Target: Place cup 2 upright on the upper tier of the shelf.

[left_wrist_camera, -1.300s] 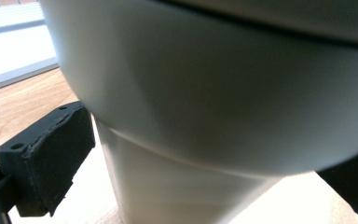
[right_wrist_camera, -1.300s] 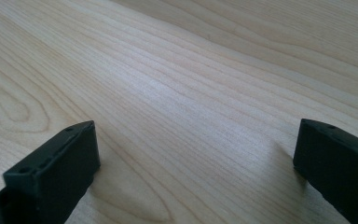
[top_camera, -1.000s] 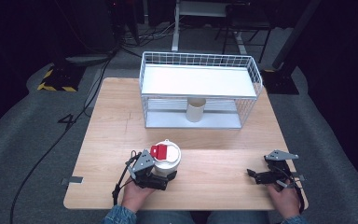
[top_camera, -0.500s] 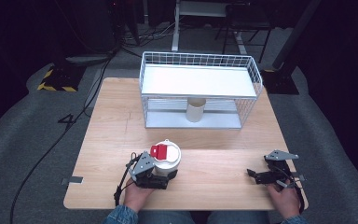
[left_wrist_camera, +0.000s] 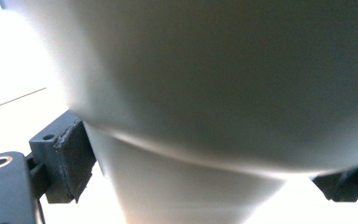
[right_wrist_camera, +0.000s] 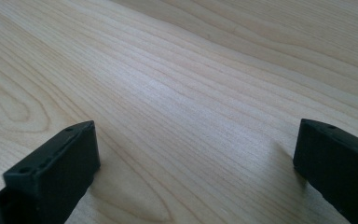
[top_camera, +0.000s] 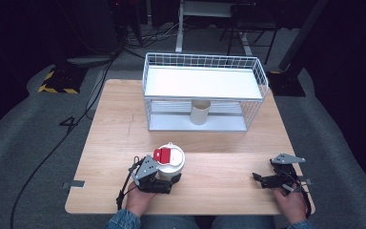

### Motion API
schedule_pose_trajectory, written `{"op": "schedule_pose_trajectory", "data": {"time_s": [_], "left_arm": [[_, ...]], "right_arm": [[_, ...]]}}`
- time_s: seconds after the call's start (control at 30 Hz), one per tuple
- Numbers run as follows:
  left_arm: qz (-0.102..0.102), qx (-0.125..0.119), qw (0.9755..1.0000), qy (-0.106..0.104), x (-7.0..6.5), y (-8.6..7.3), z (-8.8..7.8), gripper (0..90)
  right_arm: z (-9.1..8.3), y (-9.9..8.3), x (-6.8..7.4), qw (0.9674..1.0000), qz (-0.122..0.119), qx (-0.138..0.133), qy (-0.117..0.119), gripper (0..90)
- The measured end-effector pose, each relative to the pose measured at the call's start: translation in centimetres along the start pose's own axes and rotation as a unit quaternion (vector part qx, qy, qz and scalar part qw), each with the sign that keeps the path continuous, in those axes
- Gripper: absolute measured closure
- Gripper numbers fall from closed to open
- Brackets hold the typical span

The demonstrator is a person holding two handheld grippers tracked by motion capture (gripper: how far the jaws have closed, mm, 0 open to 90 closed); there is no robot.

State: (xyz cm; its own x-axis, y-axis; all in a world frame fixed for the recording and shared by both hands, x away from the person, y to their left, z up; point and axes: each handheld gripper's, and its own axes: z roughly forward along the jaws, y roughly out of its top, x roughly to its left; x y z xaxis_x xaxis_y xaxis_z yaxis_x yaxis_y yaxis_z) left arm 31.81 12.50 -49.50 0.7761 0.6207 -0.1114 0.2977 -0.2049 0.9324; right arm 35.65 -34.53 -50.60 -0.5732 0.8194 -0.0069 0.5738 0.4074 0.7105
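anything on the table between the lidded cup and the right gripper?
No. In the high view, bare wooden table runs from the white lidded cup to the right gripper.

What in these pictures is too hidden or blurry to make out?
- High view: the white cup's lower body, hidden by the left gripper.
- Left gripper view: the cup sits too close, blurred; its lid is cut off by the top edge.
- High view: the small cup in the wire rack; its rim hides under the shelf.

White lidded cup (top_camera: 170, 161), red tab, upright, table's near edge
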Motion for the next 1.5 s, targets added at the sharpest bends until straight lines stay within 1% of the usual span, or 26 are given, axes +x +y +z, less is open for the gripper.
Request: {"op": "schedule_pose_trajectory", "data": {"time_s": [0.23, 0.33, 0.4, 0.5, 0.7, 0.77, 0.83, 0.87, 0.9, 1.03, 1.13, 1.27, 1.3, 1.37, 1.47, 1.5], "left_arm": [[-0.005, 0.004, 1.0, 0.004, -0.1, 0.1, -0.2, 10.4], [-0.014, 0.005, 0.9999, 0.001, -0.2, 0.1, -0.3, 10.5], [-0.015, 0.004, 0.9999, 0.001, -0.2, 0.3, -0.4, 10.5], [-0.011, 0.001, 0.9999, 0.005, -0.4, 0.5, -0.7, 10.6], [-0.016, 0.0, 0.9999, -0.001, -0.7, 1.0, -1.3, 10.6], [-0.015, 0.005, 0.9999, 0.002, -0.8, 1.2, -1.6, 10.7], [-0.022, 0.006, 0.9997, 0.004, -0.9, 1.3, -1.8, 10.7], [-0.02, 0.006, 0.9998, 0.005, -0.8, 1.4, -2.0, 10.7], [-0.023, 0.006, 0.9997, 0.006, -0.9, 1.5, -2.1, 10.7], [-0.02, 0.007, 0.9997, 0.015, -1.0, 1.9, -2.6, 10.7], [-0.022, 0.001, 0.9995, 0.021, -1.1, 2.2, -2.9, 10.7], [-0.02, 0.001, 0.9995, 0.026, -1.2, 2.9, -3.4, 10.8], [-0.02, -0.002, 0.9995, 0.026, -1.3, 3.0, -3.5, 10.8], [-0.02, 0.0, 0.9995, 0.025, -1.3, 3.2, -3.7, 10.8], [-0.018, -0.003, 0.9995, 0.026, -1.6, 4.0, -4.1, 10.8], [-0.013, -0.003, 0.9995, 0.029, -1.6, 4.2, -4.2, 10.8]], "right_arm": [[0.0, 0.0, 0.0, 1.0, 0.0, 0.0, 0.0, 0.6], [0.0, 0.0, 0.0, 1.0, 0.0, 0.0, 0.0, 0.5], [0.0, 0.0, 0.0, 1.0, 0.0, 0.0, 0.0, 0.5], [0.0, 0.0, 0.0, 1.0, 0.0, 0.0, 0.0, 0.5], [0.0, 0.0, 0.0, 1.0, 0.0, 0.0, 0.0, 0.5], [0.0, 0.0, 0.0, 1.0, 0.0, 0.0, 0.0, 0.5], [0.0, 0.0, 0.0, 1.0, 0.0, 0.0, 0.0, 0.5], [0.0, 0.0, 0.0, 1.0, 0.001, 0.0, -0.002, 0.5], [0.0, 0.0, 0.0, 1.0, 0.002, 0.0, -0.003, 0.6], [0.0, 0.0, 0.1, 1.0, 0.002, 0.001, -0.004, 0.5], [0.1, 0.1, 0.1, 1.0, 0.003, 0.001, -0.005, 0.5], [0.1, 0.1, 0.1, 1.0, 0.004, 0.0, -0.005, 0.6], [0.1, 0.1, 0.1, 1.0, 0.004, 0.001, -0.005, 0.5], [0.1, 0.1, 0.1, 1.0, 0.004, 0.001, -0.005, 0.5], [0.1, 0.1, 0.1, 1.0, 0.004, 0.001, -0.005, 0.5], [0.1, 0.1, 0.1, 1.0, 0.005, 0.001, -0.006, 0.5]]}}
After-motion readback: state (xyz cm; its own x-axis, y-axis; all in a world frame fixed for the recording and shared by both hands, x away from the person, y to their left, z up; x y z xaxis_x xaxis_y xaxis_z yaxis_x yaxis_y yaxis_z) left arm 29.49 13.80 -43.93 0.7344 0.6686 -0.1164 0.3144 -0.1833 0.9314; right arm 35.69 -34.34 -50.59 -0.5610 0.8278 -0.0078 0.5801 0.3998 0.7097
